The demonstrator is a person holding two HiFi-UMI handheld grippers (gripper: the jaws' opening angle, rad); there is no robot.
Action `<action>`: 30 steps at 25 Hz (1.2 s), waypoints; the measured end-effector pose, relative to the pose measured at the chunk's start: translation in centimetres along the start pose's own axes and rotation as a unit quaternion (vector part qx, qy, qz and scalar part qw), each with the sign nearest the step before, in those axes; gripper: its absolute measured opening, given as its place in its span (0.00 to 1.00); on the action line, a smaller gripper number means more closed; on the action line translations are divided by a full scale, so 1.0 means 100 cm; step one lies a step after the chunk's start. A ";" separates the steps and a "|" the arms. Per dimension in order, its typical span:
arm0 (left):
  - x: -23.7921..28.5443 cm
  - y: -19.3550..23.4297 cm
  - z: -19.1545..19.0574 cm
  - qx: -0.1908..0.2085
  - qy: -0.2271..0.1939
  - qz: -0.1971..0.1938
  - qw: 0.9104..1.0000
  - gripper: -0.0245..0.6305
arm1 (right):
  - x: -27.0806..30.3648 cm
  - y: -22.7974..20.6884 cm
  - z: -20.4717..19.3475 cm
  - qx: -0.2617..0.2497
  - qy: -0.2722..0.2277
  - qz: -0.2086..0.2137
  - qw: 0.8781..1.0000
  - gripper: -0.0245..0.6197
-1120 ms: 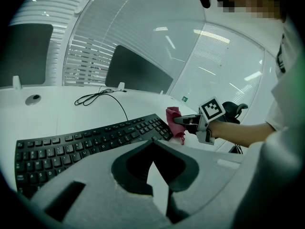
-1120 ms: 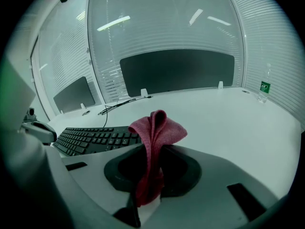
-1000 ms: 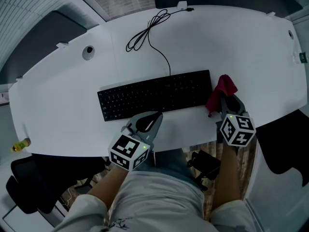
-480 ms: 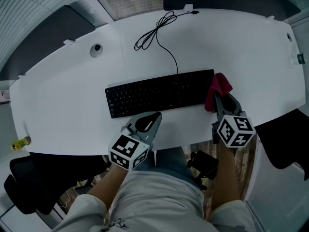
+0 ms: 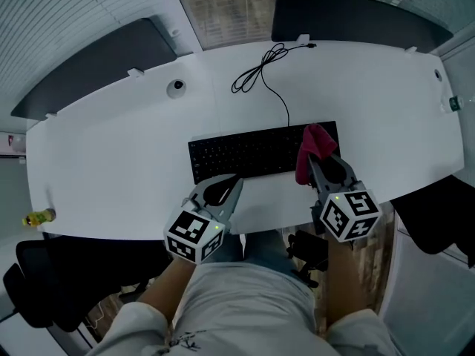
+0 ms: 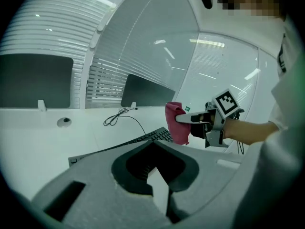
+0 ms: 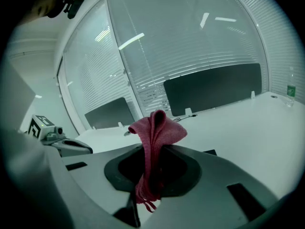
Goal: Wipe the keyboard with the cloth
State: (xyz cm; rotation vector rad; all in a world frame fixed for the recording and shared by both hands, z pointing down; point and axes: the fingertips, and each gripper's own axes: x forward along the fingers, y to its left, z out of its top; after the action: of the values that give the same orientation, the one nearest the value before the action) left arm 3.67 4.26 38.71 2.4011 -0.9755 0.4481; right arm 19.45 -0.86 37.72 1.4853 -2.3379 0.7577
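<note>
The head view is dim and cool-toned, the white worktop [image 5: 111, 162] its brightest part, evenly lit with hardly any shadow, its edge bowed by the wide lens. Both gripper views are round fisheye pictures ringed in black. Ceiling light shows as pale streaks [image 6: 207, 43] on the glass [image 7: 190, 42], and the left tongs [image 6: 157, 194] and right tongs [image 7: 145, 194] are blurred up close.

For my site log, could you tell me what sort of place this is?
Probably an open-plan office: a long white desk with a black keyboard, dark divider screens along its far edge, and slatted window blinds.
</note>
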 end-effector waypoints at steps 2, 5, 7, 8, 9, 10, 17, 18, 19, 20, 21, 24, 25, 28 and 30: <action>-0.012 0.005 0.007 0.004 -0.010 0.007 1.000 0.05 | -0.002 0.022 0.008 -0.012 -0.004 0.018 1.000 0.14; -0.028 0.008 0.016 0.009 -0.022 0.014 1.000 0.05 | -0.009 0.051 0.016 -0.030 -0.007 0.038 0.999 0.13; -0.037 0.007 0.021 0.012 -0.029 0.016 0.999 0.05 | -0.015 0.066 0.020 -0.037 -0.009 0.047 0.998 0.14; -0.042 0.006 0.023 0.014 -0.031 0.016 0.999 0.05 | -0.018 0.072 0.021 -0.040 -0.010 0.049 0.998 0.14; -0.045 0.005 0.024 0.016 -0.033 0.015 0.999 0.05 | -0.021 0.077 0.023 -0.042 -0.011 0.051 0.998 0.14; -0.049 0.005 0.026 0.017 -0.035 0.014 0.999 0.05 | -0.024 0.081 0.024 -0.044 -0.013 0.051 0.998 0.14; -0.068 -0.001 0.032 0.023 -0.041 0.015 0.999 0.05 | -0.038 0.100 0.022 -0.042 -0.009 0.059 0.997 0.14; -0.070 -0.001 0.033 0.025 -0.040 0.015 0.999 0.05 | -0.038 0.102 0.020 -0.043 -0.006 0.060 0.997 0.14; -0.073 0.000 0.034 0.027 -0.040 0.016 0.999 0.05 | -0.037 0.104 0.019 -0.044 -0.003 0.060 0.997 0.14; -0.075 0.001 0.035 0.029 -0.041 0.018 0.999 0.05 | -0.037 0.107 0.017 -0.044 -0.001 0.060 0.997 0.14; -0.078 0.004 0.036 0.030 -0.043 0.021 0.998 0.05 | -0.035 0.109 0.017 -0.043 0.000 0.062 0.997 0.14; -0.084 0.014 0.042 0.033 -0.046 0.037 0.998 0.05 | -0.030 0.121 0.021 -0.041 0.000 0.074 0.996 0.14; -0.085 0.017 0.044 0.033 -0.047 0.041 0.997 0.05 | -0.029 0.125 0.022 -0.041 -0.001 0.078 0.996 0.14; -0.087 0.023 0.050 0.033 -0.051 0.051 0.997 0.05 | -0.024 0.135 0.024 -0.038 -0.004 0.086 0.996 0.14; -0.090 0.029 0.055 0.029 -0.053 0.062 0.996 0.05 | -0.020 0.142 0.028 -0.038 -0.007 0.091 0.995 0.14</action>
State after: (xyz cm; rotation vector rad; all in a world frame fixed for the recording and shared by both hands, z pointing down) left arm -4.00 4.29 30.96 2.4471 -1.1774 0.4021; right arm 7.69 3.90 30.37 1.2625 -2.5080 0.6944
